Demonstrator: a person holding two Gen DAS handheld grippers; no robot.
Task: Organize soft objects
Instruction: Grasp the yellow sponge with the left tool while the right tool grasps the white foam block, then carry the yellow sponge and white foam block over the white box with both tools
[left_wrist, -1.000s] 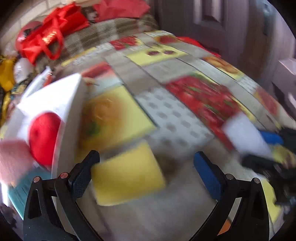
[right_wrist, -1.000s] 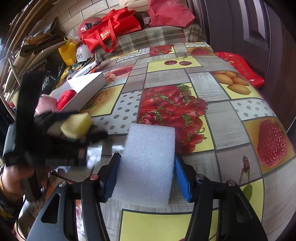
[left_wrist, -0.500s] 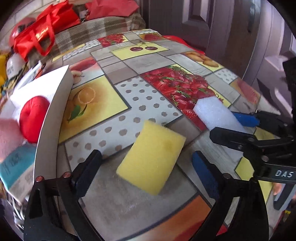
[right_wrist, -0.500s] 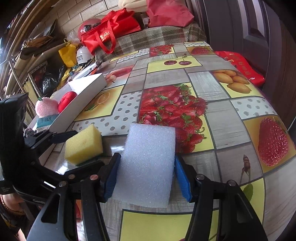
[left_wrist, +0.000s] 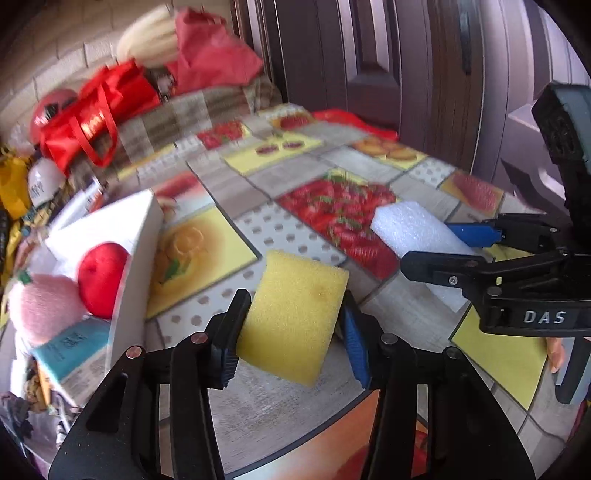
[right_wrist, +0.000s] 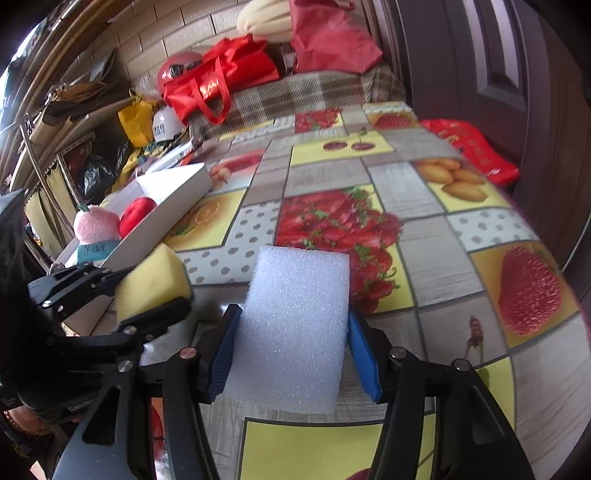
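Note:
My left gripper (left_wrist: 293, 321) is shut on a yellow sponge (left_wrist: 295, 314) and holds it just above the table; the sponge also shows in the right wrist view (right_wrist: 151, 284). My right gripper (right_wrist: 291, 339) is shut on a white foam block (right_wrist: 295, 332), seen from the left wrist as well (left_wrist: 410, 232). A white box (left_wrist: 136, 266) at the left holds a red soft ball (left_wrist: 99, 280) and a pink plush (left_wrist: 44, 306). In the right wrist view the box (right_wrist: 173, 206) lies beyond the left gripper.
The table wears a fruit-print cloth (right_wrist: 406, 192). Red bags (right_wrist: 221, 77), a helmet and clutter lie behind the table. A dark door (right_wrist: 498, 74) stands at the right. A red packet (right_wrist: 472, 147) lies off the table's right edge.
My left gripper has closed on the yellow sponge and lifted it off the table. My right gripper keeps its hold on the foam block, roughly in place.

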